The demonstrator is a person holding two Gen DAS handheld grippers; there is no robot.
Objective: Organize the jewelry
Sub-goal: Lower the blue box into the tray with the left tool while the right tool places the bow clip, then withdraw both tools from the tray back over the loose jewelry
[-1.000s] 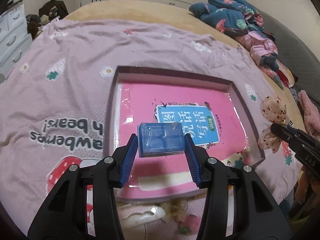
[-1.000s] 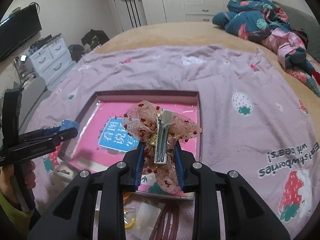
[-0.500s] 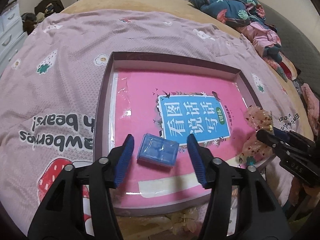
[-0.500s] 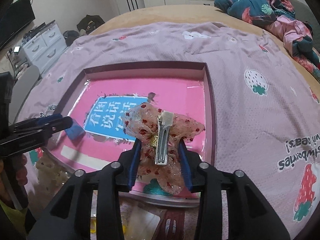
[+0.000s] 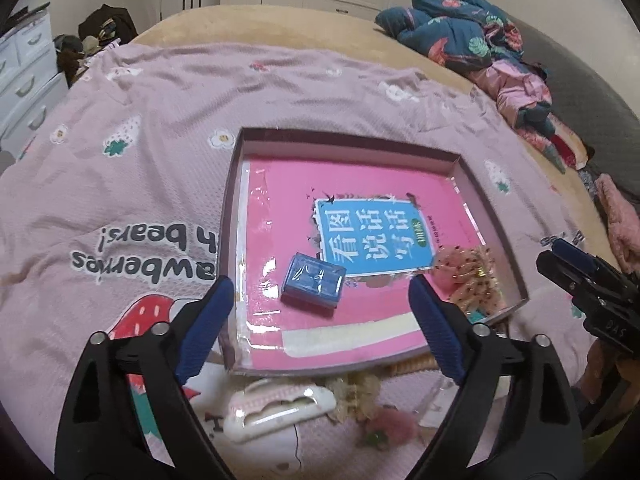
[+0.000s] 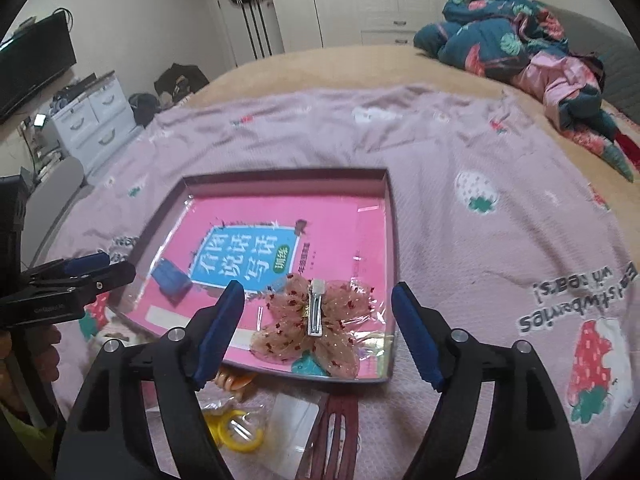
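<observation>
A shallow box with a pink book inside lies on the purple bedspread. A small blue plastic case rests in its near left part. A pink bow hair clip lies in its near right corner. My left gripper is open and empty, just behind the blue case. My right gripper is open and empty, its fingers either side of the bow without touching it.
Loose pieces lie in front of the box: a white-pink hair clip, a pale flower piece, yellow rings in a bag, a dark red comb clip. Bundled bedding sits far right.
Both grippers opened. The left set the blue case down in the box and drew back. The right released the bow clip into the box's near right corner.
</observation>
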